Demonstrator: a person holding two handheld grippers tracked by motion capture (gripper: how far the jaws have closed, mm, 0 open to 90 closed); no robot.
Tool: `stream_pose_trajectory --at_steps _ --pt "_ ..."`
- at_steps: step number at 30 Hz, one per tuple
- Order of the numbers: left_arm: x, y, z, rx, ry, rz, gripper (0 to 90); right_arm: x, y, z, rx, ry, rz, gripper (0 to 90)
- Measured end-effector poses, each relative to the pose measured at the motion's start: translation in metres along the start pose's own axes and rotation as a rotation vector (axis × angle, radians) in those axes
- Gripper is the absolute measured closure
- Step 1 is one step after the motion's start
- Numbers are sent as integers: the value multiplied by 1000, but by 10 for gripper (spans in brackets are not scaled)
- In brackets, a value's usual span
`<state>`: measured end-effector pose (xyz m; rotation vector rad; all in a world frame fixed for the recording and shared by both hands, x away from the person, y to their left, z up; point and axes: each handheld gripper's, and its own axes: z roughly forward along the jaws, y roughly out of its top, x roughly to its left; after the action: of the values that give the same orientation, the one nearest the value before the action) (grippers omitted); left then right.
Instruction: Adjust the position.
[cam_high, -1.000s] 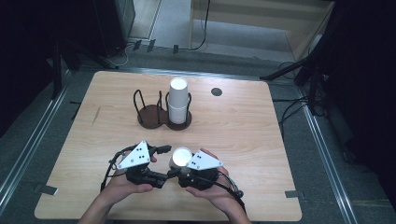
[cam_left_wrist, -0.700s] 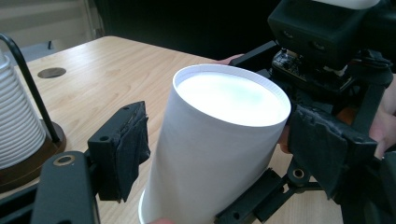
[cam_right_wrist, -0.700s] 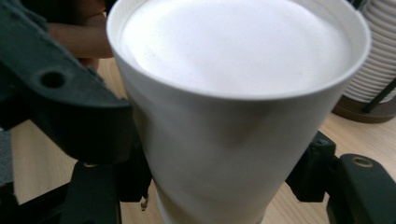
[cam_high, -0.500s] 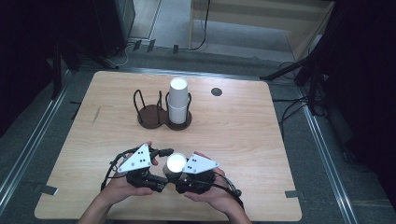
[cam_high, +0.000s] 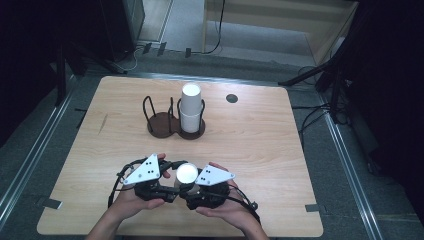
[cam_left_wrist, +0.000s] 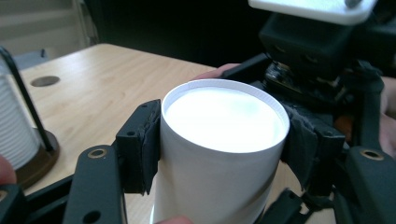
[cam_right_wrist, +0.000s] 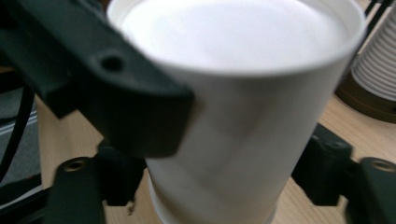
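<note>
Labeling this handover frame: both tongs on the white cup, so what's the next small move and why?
Probably pull the cups apart: hold one set of tongs steady and ease the other up. The white cup is upside down, clamped on both sides by the left tongs, with the right tongs also around it. A second rim seems to show at its base, so it may be two nested cups.

Matt white paper cup (cam_left_wrist: 219, 154); pale, smooth wood-grain table (cam_high: 260, 140).
</note>
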<state>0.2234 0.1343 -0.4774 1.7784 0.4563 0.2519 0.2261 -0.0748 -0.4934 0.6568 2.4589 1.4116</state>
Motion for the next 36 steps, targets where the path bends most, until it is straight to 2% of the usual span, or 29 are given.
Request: stream_pose_trajectory --at_steps 1,3,4,5,6,7,9,10,11,12,13,14,16,17,18,20,28,29,30,31,32,34,35,36 --pt "1 0 -2 -13 6 -10 349 1 0 0 -8 -23 -2 145" --pt "5 1 -6 -56 8 -46 350 1 -1 1 -9 -39 -3 117" --pt "9 2 -10 -97 23 -83 351 1 -2 1 -21 -47 21 77" --pt "9 2 -10 -97 23 -83 351 1 -2 1 -21 -47 21 77" --pt "11 1 -11 -124 35 -111 351 2 -2 1 -53 -59 33 73" --pt "11 1 -11 -124 35 -111 351 2 -2 1 -53 -59 33 73" --pt "12 1 -10 -140 43 -134 351 6 -3 4 -91 -88 35 73" --pt "12 0 -9 -145 51 -144 351 13 -3 7 -116 -137 16 73" --pt "12 0 -9 -145 51 -144 351 13 -3 7 -116 -137 16 73" --pt "11 0 -8 -144 54 -147 351 18 -4 10 -129 -182 1 76" --pt "11 0 -8 -144 54 -147 351 18 -4 10 -129 -182 1 76" --pt "10 0 -7 -147 53 -155 351 21 -5 13 -130 -243 -11 83" --pt "9 0 -6 -149 51 -156 351 25 -6 15 -142 -289 -41 106" --pt "9 0 -6 -149 51 -156 351 25 -6 15 -142 -289 -41 106" --pt "8 0 -4 -143 58 -149 350 27 -7 15 -156 -320 -56 185" --pt "7 0 -3 -141 62 -149 348 27 -8 15 -161 -335 -60 218" --pt "9 1 -5 -104 57 -162 330 26 -10 15 -150 -331 -85 274" --pt "9 3 -5 -90 67 -160 301 26 -11 15 -146 -337 -104 282" --pt "8 6 -5 -42 98 -131 262 27 -11 15 -143 -344 -116 283" --pt "8 6 -5 -42 98 -131 229 27 -11 15 -143 -344 -116 283" --pt "8 8 -6 -9 101 -119 229 27 -11 15 -140 -354 -134 283" --pt "8 10 -8 31 89 -99 197 28 -10 14 -120 -385 -193 283" --pt "9 11 -10 58 69 -80 191 28 -9 13 -112 -395 -223 284" --pt "10 12 -12 67 64 -72 192 28 -8 12 -105 -400 -236 284"
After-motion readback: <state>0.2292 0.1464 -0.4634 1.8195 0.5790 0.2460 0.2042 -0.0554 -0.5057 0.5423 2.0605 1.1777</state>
